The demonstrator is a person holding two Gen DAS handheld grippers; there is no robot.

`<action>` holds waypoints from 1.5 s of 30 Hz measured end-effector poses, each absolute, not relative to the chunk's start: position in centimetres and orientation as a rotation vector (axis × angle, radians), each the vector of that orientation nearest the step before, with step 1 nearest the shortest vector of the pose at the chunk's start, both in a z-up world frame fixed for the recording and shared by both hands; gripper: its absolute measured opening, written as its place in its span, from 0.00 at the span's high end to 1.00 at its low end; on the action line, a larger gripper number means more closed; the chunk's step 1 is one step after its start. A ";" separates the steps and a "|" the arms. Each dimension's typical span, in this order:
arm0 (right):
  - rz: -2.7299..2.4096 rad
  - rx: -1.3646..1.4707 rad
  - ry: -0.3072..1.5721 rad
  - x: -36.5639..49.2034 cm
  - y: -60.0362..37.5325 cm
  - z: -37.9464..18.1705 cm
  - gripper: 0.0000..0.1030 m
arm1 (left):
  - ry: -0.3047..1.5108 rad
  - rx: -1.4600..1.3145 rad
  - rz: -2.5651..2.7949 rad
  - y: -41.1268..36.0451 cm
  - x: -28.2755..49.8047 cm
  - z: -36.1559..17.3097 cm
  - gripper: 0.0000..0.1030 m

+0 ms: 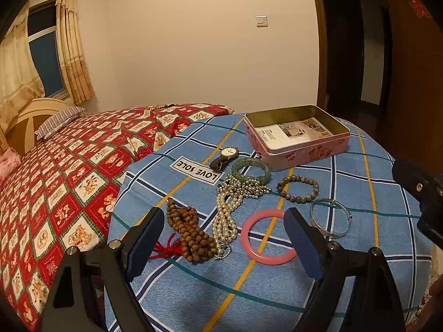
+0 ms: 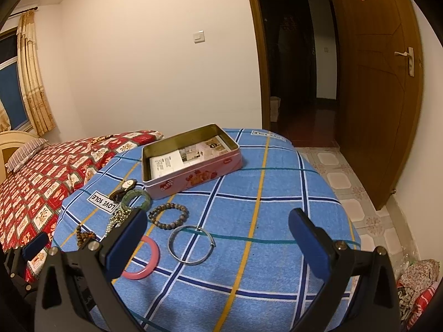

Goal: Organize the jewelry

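Jewelry lies on a blue checked cloth (image 1: 277, 290): a pink bangle (image 1: 267, 236), a silver bangle (image 1: 331, 218), a grey bead bracelet (image 1: 298, 189), a green bracelet (image 1: 250, 169), a pearl necklace (image 1: 227, 218), brown prayer beads (image 1: 191, 231) and a watch (image 1: 225, 156). Behind them stands an open pink tin (image 1: 297, 137) with a leaflet inside. My left gripper (image 1: 224, 221) is open, hovering just short of the pearls and pink bangle. My right gripper (image 2: 218, 224) is open too, the silver bangle (image 2: 191, 244) just ahead between its fingers, the tin (image 2: 191, 160) farther back.
The cloth covers the foot of a bed with a red patterned bedspread (image 1: 69, 171) to the left. The cloth's right side (image 2: 290, 193) holds no jewelry. An open wooden door (image 2: 373, 83) and tiled floor (image 2: 346, 179) lie to the right.
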State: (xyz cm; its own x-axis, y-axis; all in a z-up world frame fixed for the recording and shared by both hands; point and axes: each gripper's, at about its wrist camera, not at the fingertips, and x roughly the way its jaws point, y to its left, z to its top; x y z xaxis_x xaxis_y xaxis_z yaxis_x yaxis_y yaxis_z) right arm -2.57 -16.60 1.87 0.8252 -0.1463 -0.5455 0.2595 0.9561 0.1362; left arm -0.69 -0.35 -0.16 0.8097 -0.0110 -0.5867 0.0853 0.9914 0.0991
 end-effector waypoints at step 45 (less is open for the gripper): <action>-0.218 0.222 0.575 -2.5 -16.7 1.7 0.00 | 0.626 0.129 -0.055 -0.7 -0.7 0.4 0.14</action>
State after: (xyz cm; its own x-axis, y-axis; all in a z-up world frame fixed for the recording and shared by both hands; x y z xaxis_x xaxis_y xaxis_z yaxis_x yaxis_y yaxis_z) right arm -2.53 -16.70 1.73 0.8176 -0.1414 -0.5582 0.2647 0.9532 0.1463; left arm -0.72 -0.71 0.38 0.8093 -0.0121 -0.5872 0.0900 0.9905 0.1036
